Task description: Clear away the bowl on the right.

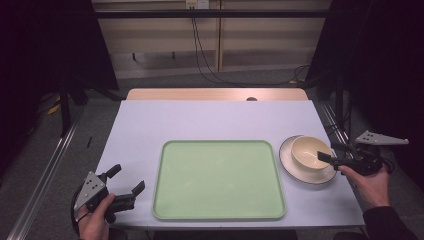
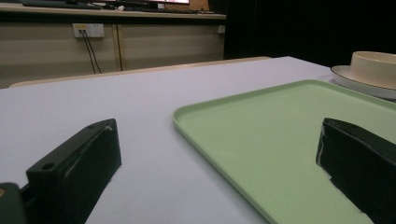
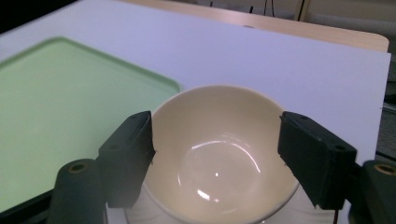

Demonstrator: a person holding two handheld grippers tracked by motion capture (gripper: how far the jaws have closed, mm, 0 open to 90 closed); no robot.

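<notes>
A cream bowl (image 1: 309,149) stands in a white plate (image 1: 300,172) at the table's right side, just right of an empty light-green tray (image 1: 218,180). My right gripper (image 1: 327,152) comes in from the right at the bowl's right rim. In the right gripper view its jaws stand apart, either side of the bowl (image 3: 219,158), and no pad presses on it. My left gripper (image 1: 128,178) rests open at the table's front left corner, beside the tray's left edge. The left gripper view has its two jaws wide apart over the tray (image 2: 280,126), with the bowl (image 2: 373,65) far off.
The pale table top (image 1: 215,117) runs bare behind the tray. A wooden strip (image 1: 215,94) lies along its far edge. Cables (image 1: 200,55) hang at the back wall. A metal rail (image 1: 45,175) runs along the floor at the left.
</notes>
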